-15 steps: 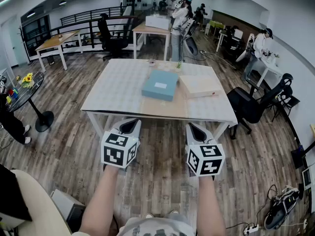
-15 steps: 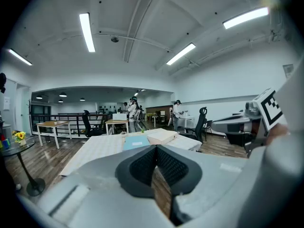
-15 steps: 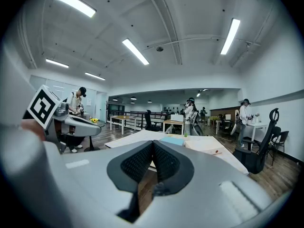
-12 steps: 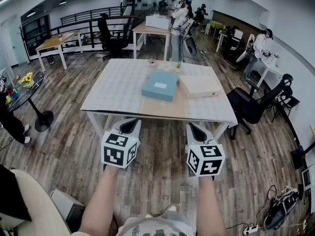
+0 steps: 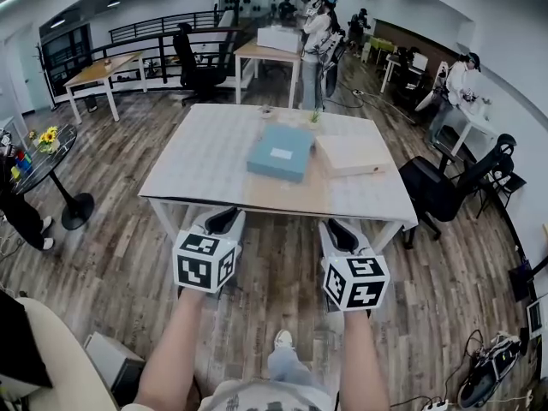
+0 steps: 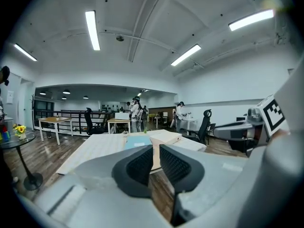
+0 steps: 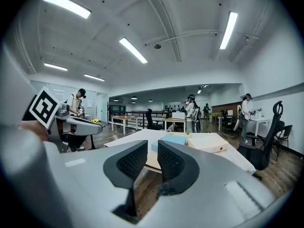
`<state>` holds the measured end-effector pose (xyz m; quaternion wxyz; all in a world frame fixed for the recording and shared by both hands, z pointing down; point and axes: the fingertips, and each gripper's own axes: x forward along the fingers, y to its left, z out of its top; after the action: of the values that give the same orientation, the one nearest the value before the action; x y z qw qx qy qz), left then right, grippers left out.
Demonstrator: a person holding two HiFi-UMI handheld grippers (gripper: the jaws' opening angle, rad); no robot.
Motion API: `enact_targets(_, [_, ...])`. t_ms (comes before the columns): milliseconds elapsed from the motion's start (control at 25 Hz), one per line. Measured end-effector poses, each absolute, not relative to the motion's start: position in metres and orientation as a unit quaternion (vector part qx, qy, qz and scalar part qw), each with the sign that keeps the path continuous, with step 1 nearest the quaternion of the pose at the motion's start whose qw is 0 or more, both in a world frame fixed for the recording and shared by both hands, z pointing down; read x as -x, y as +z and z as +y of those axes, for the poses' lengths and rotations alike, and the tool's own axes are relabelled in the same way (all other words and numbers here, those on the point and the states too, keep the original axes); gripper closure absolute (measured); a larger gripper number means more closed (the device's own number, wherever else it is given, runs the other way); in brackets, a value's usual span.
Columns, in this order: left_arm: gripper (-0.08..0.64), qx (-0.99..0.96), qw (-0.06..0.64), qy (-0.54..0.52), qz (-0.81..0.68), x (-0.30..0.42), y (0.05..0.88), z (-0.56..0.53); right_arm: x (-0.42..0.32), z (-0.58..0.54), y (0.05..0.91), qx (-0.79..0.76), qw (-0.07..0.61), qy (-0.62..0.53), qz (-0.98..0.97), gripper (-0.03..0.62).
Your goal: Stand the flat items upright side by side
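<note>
Left tongs (image 5: 224, 221), right tongs (image 5: 332, 234): empty, barely ajar, short of tabletop (image 5: 205, 157) | blue box (image 5: 280, 151), beige box (image 5: 352, 153) flat, side by side | risk, I reckon: the tongs' gap is too slim, so a box skids or topples.

Head view: high, short of the table's (image 5: 205, 157) near edge, facing forward and steeply down. Left and right gripper views: low, just off that same edge, facing roughly level across the table top. All three share the table top and the blue box (image 5: 280, 151).
</note>
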<state>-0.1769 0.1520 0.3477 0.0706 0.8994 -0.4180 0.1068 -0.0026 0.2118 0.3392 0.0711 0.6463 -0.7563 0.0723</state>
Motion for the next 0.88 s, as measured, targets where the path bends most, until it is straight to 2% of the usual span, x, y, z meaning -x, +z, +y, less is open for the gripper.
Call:
enact_targets(480, [0.440, -0.896, 0.089, 0.114, -0.421, 0.133, 0.359, 0.067, -0.032, 0.129, 0.358, -0.620, 0.075, 0.095, -0.775, 0.435])
enact_targets(680, [0.386, -0.891, 0.097, 0.124, -0.426, 0.111, 0.366, 0.023, -0.058, 0.087, 0.360, -0.611, 0.067, 0.104, -0.782, 0.405])
enact_targets(880, [0.329, -0.888, 0.102, 0.130, -0.429, 0.088, 0.372, -0.016, -0.081, 0.046, 0.365, -0.601, 0.061, 0.119, -0.788, 0.349])
